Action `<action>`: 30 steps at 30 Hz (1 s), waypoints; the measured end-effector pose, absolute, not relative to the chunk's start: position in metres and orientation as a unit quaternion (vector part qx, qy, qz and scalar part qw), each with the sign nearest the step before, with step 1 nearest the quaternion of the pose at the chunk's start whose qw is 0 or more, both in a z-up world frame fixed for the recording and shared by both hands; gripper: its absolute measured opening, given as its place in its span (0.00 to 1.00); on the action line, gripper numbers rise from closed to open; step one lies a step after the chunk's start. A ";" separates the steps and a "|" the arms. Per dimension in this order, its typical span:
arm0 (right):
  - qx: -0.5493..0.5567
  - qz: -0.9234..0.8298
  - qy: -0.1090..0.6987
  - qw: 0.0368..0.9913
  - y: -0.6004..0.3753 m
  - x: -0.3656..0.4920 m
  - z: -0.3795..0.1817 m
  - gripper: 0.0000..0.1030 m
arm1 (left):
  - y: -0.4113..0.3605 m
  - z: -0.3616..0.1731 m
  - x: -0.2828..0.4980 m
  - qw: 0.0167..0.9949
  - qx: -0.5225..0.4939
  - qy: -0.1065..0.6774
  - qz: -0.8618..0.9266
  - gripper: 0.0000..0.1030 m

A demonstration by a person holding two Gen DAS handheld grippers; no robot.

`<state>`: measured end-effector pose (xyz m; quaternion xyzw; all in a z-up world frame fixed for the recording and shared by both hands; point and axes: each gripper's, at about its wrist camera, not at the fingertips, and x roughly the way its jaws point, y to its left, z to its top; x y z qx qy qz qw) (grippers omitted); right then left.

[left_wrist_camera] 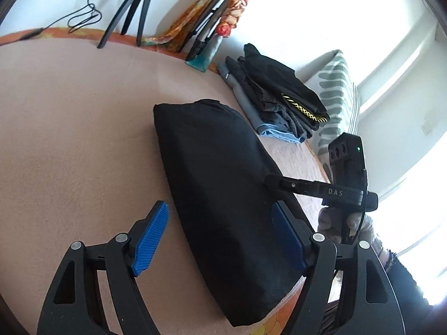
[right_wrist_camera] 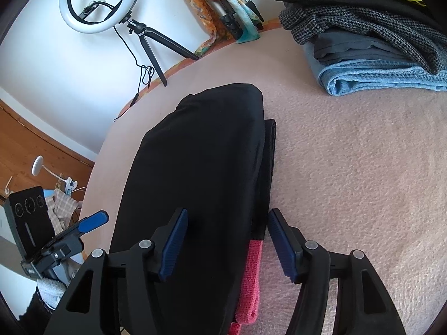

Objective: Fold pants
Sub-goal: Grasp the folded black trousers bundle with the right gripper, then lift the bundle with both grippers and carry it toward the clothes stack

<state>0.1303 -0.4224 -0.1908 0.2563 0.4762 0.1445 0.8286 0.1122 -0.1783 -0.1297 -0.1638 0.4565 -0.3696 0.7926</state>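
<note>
Black pants (left_wrist_camera: 220, 173) lie folded into a long bundle on the pink blanket (left_wrist_camera: 69, 128). A red waistband strip (right_wrist_camera: 252, 268) shows under their near end. My right gripper (right_wrist_camera: 227, 234) is open at that end: one blue pad hangs over the black cloth, the other stands beside the pants' right edge, and neither presses. My left gripper (left_wrist_camera: 220, 234) is open too, its blue pads wide apart, and the pants show between them from above. In the right wrist view the left gripper (right_wrist_camera: 83, 229) hangs by the blanket's left edge, clear of the pants (right_wrist_camera: 201, 167).
A stack of folded clothes (left_wrist_camera: 279, 97) (right_wrist_camera: 377, 42) sits at the far right of the blanket (right_wrist_camera: 349, 167). A ring light on a tripod (right_wrist_camera: 97, 2) stands at the back by the wall. A leaf-patterned pillow (left_wrist_camera: 338, 92) lies beyond the stack.
</note>
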 end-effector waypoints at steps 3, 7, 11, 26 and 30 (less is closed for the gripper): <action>0.261 0.152 0.473 0.828 -0.424 0.128 -0.192 0.62 | -0.174 -0.140 0.121 0.776 -0.196 0.475 -0.366 0.74; 0.279 0.169 0.471 0.820 -0.430 0.126 -0.195 0.62 | -0.179 -0.151 0.125 0.761 -0.210 0.490 -0.369 0.74; 0.300 0.191 0.471 0.807 -0.435 0.122 -0.199 0.61 | -0.188 -0.159 0.126 0.745 -0.220 0.503 -0.379 0.74; 0.360 0.208 0.463 0.783 -0.447 0.118 -0.210 0.45 | -0.211 -0.167 0.134 0.735 -0.229 0.503 -0.392 0.74; 0.318 0.218 0.495 0.779 -0.444 0.116 -0.203 0.39 | -0.208 -0.168 0.136 0.731 -0.231 0.502 -0.399 0.74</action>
